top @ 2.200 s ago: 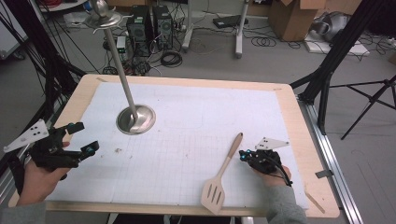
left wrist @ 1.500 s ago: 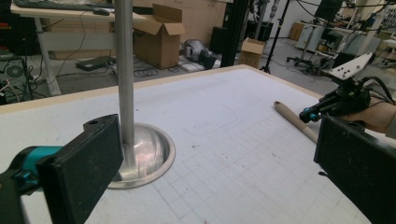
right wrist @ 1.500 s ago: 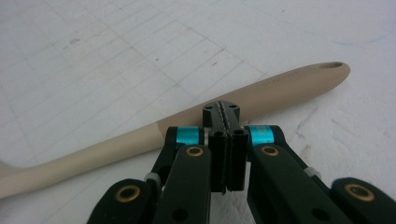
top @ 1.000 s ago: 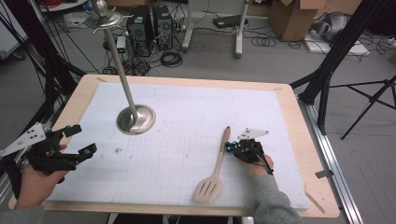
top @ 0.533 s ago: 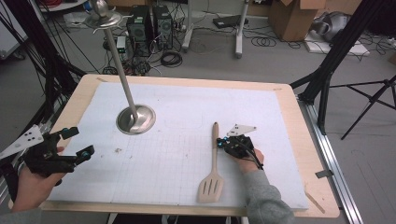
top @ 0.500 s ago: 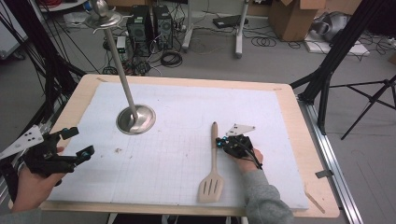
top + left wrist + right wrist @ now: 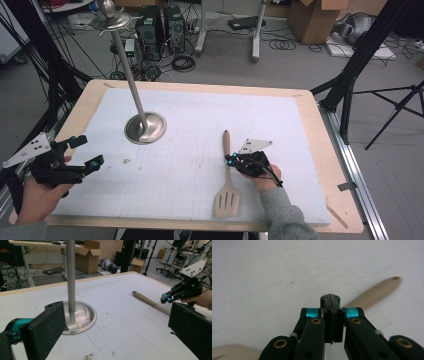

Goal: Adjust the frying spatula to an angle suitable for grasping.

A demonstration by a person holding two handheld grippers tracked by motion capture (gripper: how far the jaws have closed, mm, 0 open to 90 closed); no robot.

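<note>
Spatula swung round: blade end now toward the person, handle tip pointing up-table, right hand shifted left with it.

Wooden spatula (image 7: 227,174) lies flat on the white mat (image 7: 200,150), long axis running near-to-far, right of the metal stand base (image 7: 145,128) and well apart from it. Right gripper (image 7: 231,161) has its jaws shut flat together, nothing between them; tips sit against the handle's right side at mid-length, so it's pushing, not gripping. In the right gripper view the handle (image 7: 377,292) passes under and across the closed tips. Left gripper (image 7: 85,152) hovers at the left edge, jaws wide and empty, far from the spatula. Right hand is clearly nearer; any pick-up needs the jaws opened across the handle first.
</note>
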